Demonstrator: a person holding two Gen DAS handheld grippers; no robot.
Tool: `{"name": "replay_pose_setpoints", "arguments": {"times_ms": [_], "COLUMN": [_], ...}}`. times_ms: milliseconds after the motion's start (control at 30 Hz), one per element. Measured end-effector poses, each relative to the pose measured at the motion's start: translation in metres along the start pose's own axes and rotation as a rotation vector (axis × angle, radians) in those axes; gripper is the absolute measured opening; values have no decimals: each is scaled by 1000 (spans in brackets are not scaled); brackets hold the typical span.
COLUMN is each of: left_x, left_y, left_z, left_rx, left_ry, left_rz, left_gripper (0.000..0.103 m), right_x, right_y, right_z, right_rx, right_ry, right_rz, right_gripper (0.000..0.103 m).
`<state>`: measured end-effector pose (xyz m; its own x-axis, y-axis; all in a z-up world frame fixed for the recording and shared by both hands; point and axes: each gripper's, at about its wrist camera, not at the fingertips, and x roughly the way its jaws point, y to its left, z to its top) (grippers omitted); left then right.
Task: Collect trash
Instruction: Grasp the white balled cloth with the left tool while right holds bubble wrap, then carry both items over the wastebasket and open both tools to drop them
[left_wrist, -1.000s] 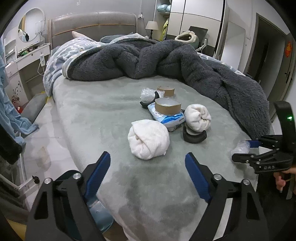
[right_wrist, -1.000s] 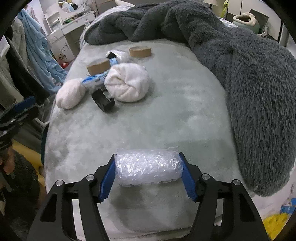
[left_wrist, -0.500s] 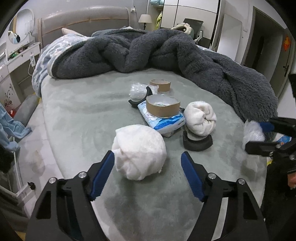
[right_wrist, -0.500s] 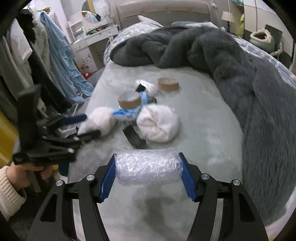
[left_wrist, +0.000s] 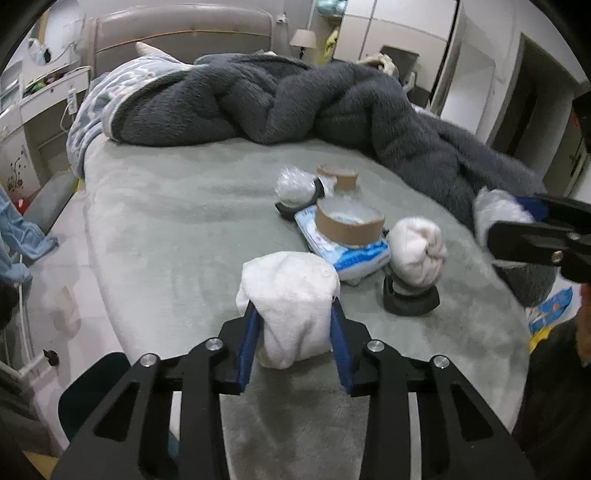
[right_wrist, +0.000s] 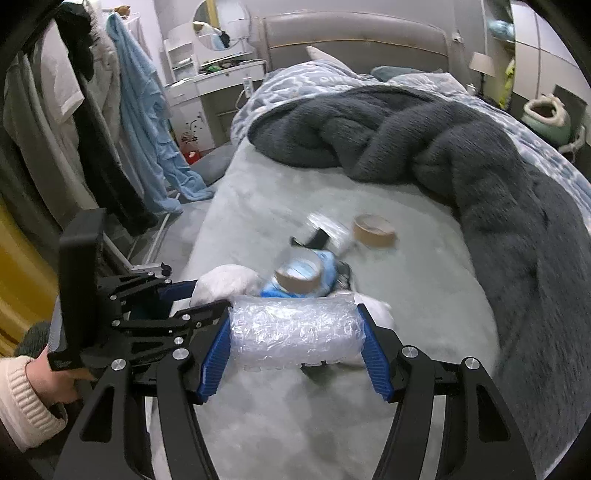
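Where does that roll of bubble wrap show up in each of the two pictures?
Left wrist view: the bubble wrap sits at the far right edge, pinched in the right gripper.
Right wrist view: the bubble wrap fills the lower middle, clamped between the blue pads.
Shared landmark: the cardboard tape ring resting on the blue packet.

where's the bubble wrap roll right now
In the right wrist view, the bubble wrap roll sits clamped in the right gripper, above the bed's near edge.
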<state>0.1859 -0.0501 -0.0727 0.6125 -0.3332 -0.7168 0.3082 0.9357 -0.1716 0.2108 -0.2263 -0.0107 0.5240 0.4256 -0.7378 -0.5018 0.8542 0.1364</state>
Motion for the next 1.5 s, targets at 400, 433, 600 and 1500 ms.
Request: {"name": "replay_pose_setpoints", "arguments": {"times_ms": [400, 433, 600, 1500], "left_x": [-22, -23, -25, -32], "left_y": [49, 56, 88, 217], "left_z": [-14, -16, -30, -134], "left_rx": [-98, -109, -173, -500], "left_ry": [-3, 2, 48, 402], "left_rz": [94, 111, 166, 288], "left_gripper": [36, 36, 36, 48], "right_x": [25, 28, 40, 157], "right_y": [59, 64, 91, 211], "right_z": [29, 32, 43, 38], "right_rx": [-122, -130, -157, -181], "right_ry": [-6, -6, 0, 227], "right_rz": [40, 46, 86, 247], "right_gripper": [65, 65, 65, 65]}}
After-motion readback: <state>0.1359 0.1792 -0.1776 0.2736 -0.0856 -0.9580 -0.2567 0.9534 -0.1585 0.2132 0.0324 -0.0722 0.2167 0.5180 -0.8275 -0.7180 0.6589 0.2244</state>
